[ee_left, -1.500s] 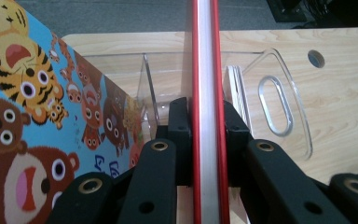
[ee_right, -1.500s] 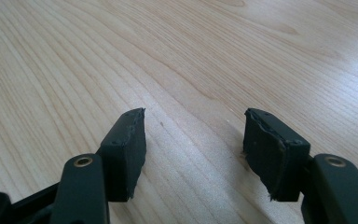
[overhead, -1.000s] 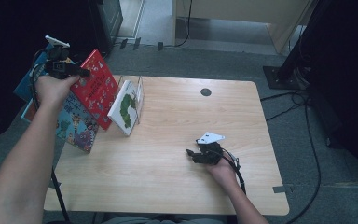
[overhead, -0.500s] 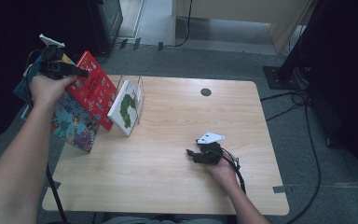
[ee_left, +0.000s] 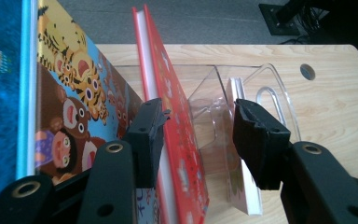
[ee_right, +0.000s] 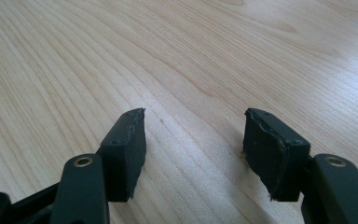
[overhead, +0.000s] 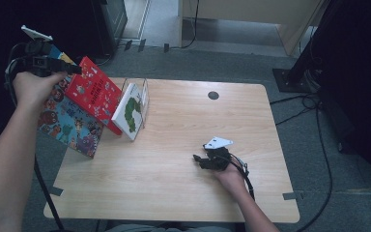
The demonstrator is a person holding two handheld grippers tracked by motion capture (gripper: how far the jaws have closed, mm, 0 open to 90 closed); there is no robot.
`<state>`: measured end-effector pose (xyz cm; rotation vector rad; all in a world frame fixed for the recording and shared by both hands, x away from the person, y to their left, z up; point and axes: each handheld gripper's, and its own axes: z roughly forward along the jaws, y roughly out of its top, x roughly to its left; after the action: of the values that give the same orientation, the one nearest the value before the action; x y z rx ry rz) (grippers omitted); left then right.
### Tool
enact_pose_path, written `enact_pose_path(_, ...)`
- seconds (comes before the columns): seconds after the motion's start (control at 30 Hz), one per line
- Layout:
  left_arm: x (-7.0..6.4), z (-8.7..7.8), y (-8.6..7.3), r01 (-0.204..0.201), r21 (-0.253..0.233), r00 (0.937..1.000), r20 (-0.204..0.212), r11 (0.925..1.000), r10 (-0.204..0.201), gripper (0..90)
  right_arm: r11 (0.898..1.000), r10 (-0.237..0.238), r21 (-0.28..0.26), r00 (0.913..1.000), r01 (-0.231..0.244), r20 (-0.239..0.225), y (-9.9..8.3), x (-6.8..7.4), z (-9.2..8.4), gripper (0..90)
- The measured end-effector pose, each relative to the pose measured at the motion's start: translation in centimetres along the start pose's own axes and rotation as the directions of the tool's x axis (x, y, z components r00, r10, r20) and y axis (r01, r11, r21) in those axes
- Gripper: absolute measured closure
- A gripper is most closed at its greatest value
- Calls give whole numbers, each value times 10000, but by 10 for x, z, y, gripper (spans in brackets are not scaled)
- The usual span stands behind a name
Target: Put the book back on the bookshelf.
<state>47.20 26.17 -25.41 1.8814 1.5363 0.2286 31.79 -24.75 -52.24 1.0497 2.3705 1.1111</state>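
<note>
A red book [overhead: 94,92] leans against a clear acrylic stand [overhead: 145,92] at the table's left edge. A white book with a green picture [overhead: 130,113] stands in that stand. A colourful cartoon book [overhead: 65,125] leans behind the red one. My left gripper [overhead: 75,69] hovers at the red book's top corner. Its jaws have just been opening. In the left gripper view the red book [ee_left: 182,154] stands between them beside the left jaw, with the right jaw well apart from it. My right gripper [overhead: 198,159] rests open on the bare wood [ee_right: 193,144].
The wooden table [overhead: 174,193] has a dark round hole [overhead: 213,95] near its far edge. In the left gripper view the cartoon book [ee_left: 70,93] is left of the jaws, the clear stand [ee_left: 214,107] and white book [ee_left: 247,196] to the right. Cables lie on the floor at right.
My left hand has risen and drawn back to the left from the red book's top, and its jaws have spread. The right hand has not moved.
</note>
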Motion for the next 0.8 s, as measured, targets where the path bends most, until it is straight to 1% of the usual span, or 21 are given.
enact_pose_path(0.07,-3,-4,-1,-39,-5,10000,88,10000,39,536,10000,4,-4,10000,-4,-11,0,0,0,387)
enact_pose_path(0.2,-10,-7,-5,-292,-30,9993,220,9996,293,530,10000,1,4,10000,-1,-14,0,0,0,386)
enact_pose_path(0.43,-28,-4,-16,-733,-21,9961,497,9973,733,519,10000,-9,65,9999,10,-105,0,0,0,363)
enact_pose_path(0.6,-41,1,-28,-1102,114,9922,606,9938,1094,508,10000,-50,63,9999,51,-128,0,0,0,341)
enact_pose_path(0.7,-50,3,-35,-1272,46,9889,774,9919,1265,502,10000,-51,69,9999,52,-96,0,0,0,323)
enact_pose_path(0.8,-59,7,-40,-1559,133,9851,757,9877,1545,494,9999,-48,93,9999,49,-113,0,0,0,311)
